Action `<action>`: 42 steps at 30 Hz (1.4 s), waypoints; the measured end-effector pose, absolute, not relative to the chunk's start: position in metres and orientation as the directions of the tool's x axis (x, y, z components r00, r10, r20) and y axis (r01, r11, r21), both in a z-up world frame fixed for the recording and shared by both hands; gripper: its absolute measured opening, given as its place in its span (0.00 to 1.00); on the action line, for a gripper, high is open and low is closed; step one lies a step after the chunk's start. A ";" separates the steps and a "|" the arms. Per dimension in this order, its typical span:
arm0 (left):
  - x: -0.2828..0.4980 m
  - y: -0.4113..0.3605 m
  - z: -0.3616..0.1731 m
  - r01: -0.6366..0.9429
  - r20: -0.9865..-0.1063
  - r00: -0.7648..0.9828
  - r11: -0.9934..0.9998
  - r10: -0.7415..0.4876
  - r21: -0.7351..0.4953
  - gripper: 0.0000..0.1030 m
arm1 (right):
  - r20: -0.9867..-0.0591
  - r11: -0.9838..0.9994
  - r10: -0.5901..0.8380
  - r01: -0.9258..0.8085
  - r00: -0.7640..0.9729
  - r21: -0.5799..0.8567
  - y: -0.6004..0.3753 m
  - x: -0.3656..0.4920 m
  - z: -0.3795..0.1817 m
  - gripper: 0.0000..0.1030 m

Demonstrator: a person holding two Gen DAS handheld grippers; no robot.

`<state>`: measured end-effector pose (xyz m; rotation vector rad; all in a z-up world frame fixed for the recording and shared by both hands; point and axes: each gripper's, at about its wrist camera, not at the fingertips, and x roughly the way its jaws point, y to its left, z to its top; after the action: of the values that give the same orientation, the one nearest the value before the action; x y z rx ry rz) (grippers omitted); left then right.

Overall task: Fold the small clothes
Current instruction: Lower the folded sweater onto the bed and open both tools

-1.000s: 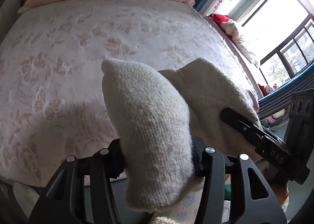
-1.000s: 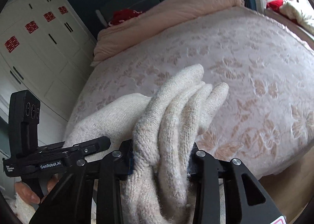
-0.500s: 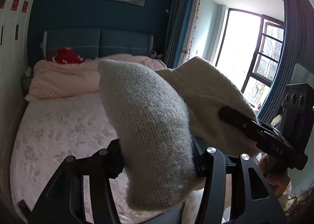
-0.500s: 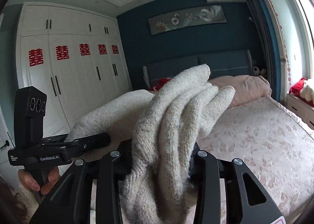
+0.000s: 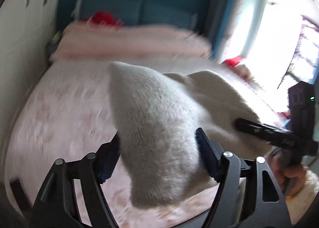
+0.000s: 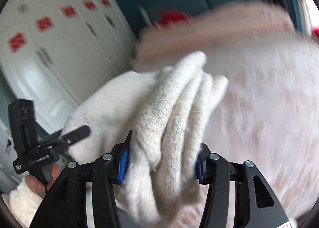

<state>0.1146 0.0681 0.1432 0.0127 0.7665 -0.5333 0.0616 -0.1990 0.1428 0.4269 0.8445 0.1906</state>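
Note:
A cream knitted garment (image 5: 159, 124) is held in the air between both grippers, above the bed. My left gripper (image 5: 157, 148) is shut on one bunched corner of it. My right gripper (image 6: 162, 156) is shut on several gathered folds of the same garment (image 6: 175, 108). The right gripper shows in the left wrist view (image 5: 279, 134) at the right edge. The left gripper shows in the right wrist view (image 6: 49, 144) at the lower left. The cloth stretches between them. Both views are motion-blurred.
A bed with a pink floral cover (image 5: 59, 112) lies below and ahead. A folded pink quilt (image 5: 129, 42) and something red (image 5: 105, 17) sit at its head. White wardrobes (image 6: 59, 48) stand on the left, and a bright window (image 5: 279, 38) is on the right.
Both grippers tipped up from the bed to face the room, then swung back down towards the bed. They kept their hold on the garment throughout.

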 end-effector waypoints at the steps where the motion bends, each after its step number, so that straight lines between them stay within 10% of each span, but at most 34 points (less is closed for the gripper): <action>1: 0.121 0.078 0.101 0.398 -0.734 0.563 0.903 -0.379 -0.161 0.67 | -0.745 0.896 0.315 0.076 0.589 0.438 -0.204 0.060 0.104 0.48; 4: 0.111 0.103 0.037 0.299 -0.825 0.464 0.933 -0.324 -0.199 0.58 | -0.799 0.878 0.296 0.181 0.524 0.444 -0.216 0.034 0.056 0.44; 15: 0.123 0.093 0.023 0.191 -0.800 0.404 0.896 -0.444 -0.401 0.79 | -0.833 0.888 0.336 0.147 0.440 0.436 -0.184 0.065 0.034 0.60; 17: 0.134 0.091 0.001 0.148 -0.824 0.345 0.893 -0.449 -0.424 0.57 | -0.856 0.922 0.292 0.112 0.427 0.370 -0.172 0.069 0.027 0.29; 19: 0.135 0.091 -0.004 0.119 -0.833 0.324 0.893 -0.448 -0.434 0.50 | -0.863 0.938 0.273 0.082 0.425 0.337 -0.168 0.073 0.035 0.19; 34: 0.111 0.082 0.036 0.207 -0.832 0.434 0.937 -0.346 -0.281 0.48 | -0.835 0.969 0.156 0.083 0.528 0.233 -0.173 0.053 0.093 0.32; 42: 0.128 0.041 0.053 0.292 -0.834 0.458 0.938 -0.308 -0.186 0.51 | -0.881 0.989 0.129 -0.001 0.455 0.145 -0.134 0.088 0.077 0.13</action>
<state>0.1283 0.0411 0.0529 -0.0172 1.0312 -0.3694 0.0884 -0.1335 0.0770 0.1299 1.0963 0.0805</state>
